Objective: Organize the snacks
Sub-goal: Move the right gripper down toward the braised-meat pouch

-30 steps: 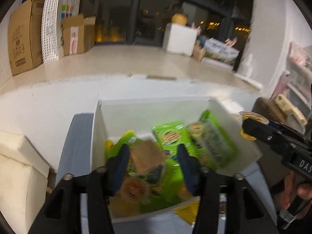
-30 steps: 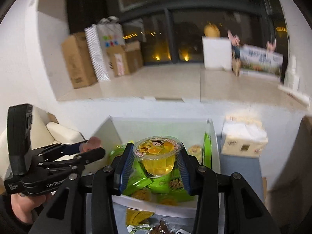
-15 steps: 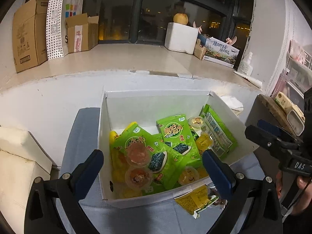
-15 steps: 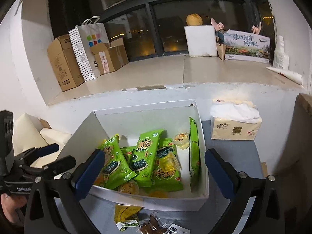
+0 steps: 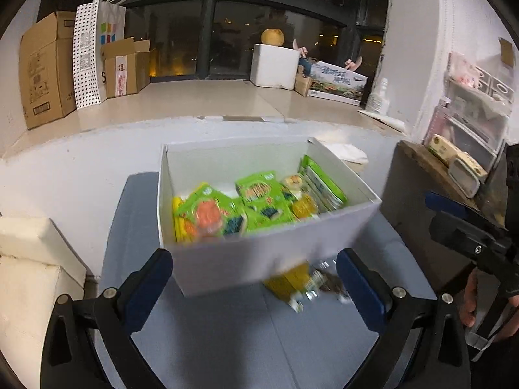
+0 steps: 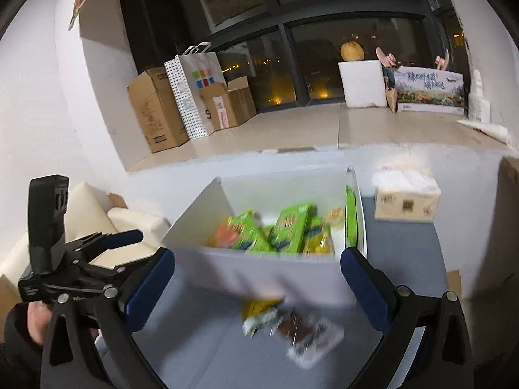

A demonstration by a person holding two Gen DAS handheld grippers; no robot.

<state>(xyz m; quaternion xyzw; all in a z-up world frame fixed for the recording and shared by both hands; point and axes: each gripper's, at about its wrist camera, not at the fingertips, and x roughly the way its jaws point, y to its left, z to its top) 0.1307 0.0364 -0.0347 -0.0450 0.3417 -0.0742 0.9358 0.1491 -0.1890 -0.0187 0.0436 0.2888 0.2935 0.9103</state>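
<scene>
A white cardboard box (image 5: 269, 253) (image 6: 279, 275) stands on a blue-grey table and holds several green snack packets (image 5: 259, 194) (image 6: 288, 227), an orange jelly cup (image 5: 207, 214) and yellow jelly cups (image 5: 303, 206). A yellow packet (image 5: 288, 280) (image 6: 259, 316) and a brown snack in clear wrap (image 6: 305, 330) lie on the table in front of the box. My left gripper (image 5: 254, 287) is open and empty, in front of the box. My right gripper (image 6: 258, 288) is open and empty above the loose snacks.
A tissue box (image 6: 407, 199) sits right of the white box. White cushions (image 5: 29, 259) lie at the left. A brown cabinet (image 5: 421, 201) stands at the right. Cardboard boxes (image 5: 45, 68) and a foam box (image 5: 275, 66) sit on the window ledge.
One second ago each gripper held a snack over the box. Both opened, dropped the snacks in, and have pulled back and down toward the table in front of the box.
</scene>
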